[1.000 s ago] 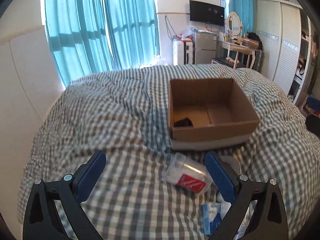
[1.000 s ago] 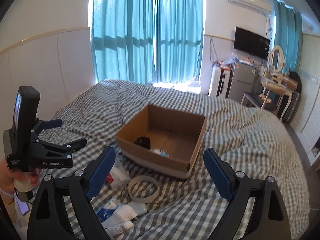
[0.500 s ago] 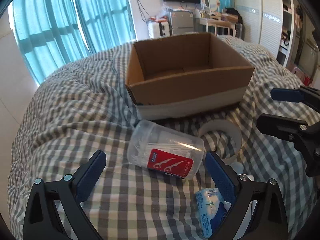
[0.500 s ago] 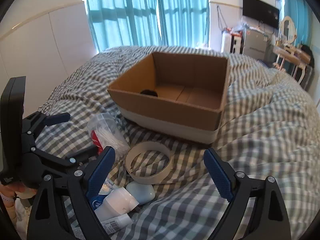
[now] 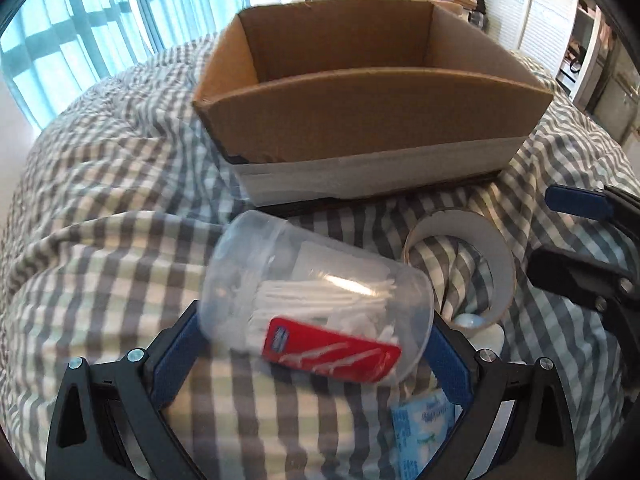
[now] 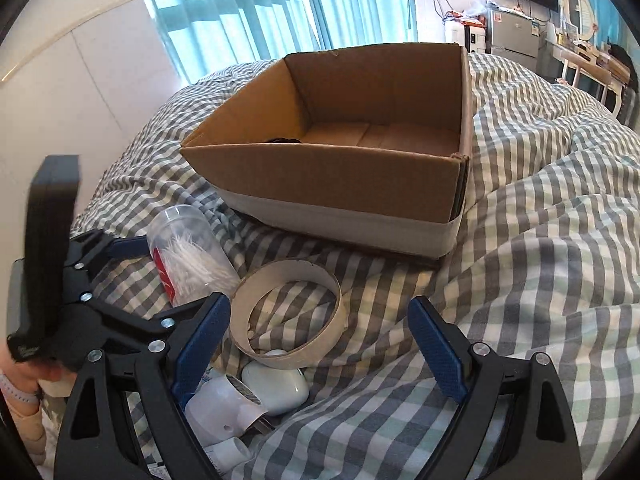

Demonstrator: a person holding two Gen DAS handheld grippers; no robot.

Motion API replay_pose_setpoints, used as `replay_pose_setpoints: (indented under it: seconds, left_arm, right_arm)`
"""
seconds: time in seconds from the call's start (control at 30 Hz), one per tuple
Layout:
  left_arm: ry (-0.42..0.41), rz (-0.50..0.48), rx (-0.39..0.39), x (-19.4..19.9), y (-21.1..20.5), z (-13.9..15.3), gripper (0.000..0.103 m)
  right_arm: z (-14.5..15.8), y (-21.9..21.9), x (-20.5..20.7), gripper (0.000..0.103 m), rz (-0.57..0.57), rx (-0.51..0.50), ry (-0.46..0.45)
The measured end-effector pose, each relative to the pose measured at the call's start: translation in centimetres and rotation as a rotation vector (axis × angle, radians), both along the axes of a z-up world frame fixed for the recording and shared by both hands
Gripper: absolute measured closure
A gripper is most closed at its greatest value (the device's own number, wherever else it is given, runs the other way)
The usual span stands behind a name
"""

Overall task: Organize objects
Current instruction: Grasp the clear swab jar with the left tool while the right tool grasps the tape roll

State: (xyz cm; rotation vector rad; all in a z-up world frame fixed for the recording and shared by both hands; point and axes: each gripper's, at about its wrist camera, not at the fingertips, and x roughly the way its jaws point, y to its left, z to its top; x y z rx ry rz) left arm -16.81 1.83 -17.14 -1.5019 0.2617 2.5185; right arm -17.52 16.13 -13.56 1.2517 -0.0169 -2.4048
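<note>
A clear plastic jar of cotton swabs (image 5: 316, 304) with a red label lies on its side on the checked bedspread. My left gripper (image 5: 312, 352) is open, its blue pads on either side of the jar's near end. The jar also shows in the right wrist view (image 6: 188, 256). My right gripper (image 6: 320, 336) is open and empty above a cardboard tape ring (image 6: 288, 316), which also shows in the left wrist view (image 5: 468, 260). An open cardboard box (image 5: 360, 100) stands just behind; in the right wrist view (image 6: 344, 152) a dark item lies inside it.
A white case (image 6: 276, 384), a white plug adapter (image 6: 224, 408) and a blue-white tissue pack (image 5: 424, 428) lie near the ring. The bedspread (image 6: 540, 240) is rumpled. Curtains, a wall and furniture stand beyond the bed.
Both grippers have moved forward and down toward the bed. My left gripper's pads now flank the swab jar. My right gripper has come close over the tape ring.
</note>
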Motion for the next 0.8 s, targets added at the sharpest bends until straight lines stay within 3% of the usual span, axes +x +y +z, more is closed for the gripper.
replay_pose_setpoints:
  seconds: [0.2,0.57,0.8]
  left_arm:
    - [-0.009,0.030,0.037,-0.1,-0.7,0.1,0.006]
    - [0.116,0.129,0.072,2.5,-3.8,4.5,0.006]
    - [0.125,0.136,0.076,2.0,-4.6,4.3,0.006]
  right_arm:
    - [0.0,-0.4,0.1,0.013,-0.007,0.017,0.003]
    - [-1.1,-3.6,-0.1,0.013,0.049,0.120,-0.009]
    - [-3.3,-6.2,-1.5,0.013,0.077,0.194,-0.069]
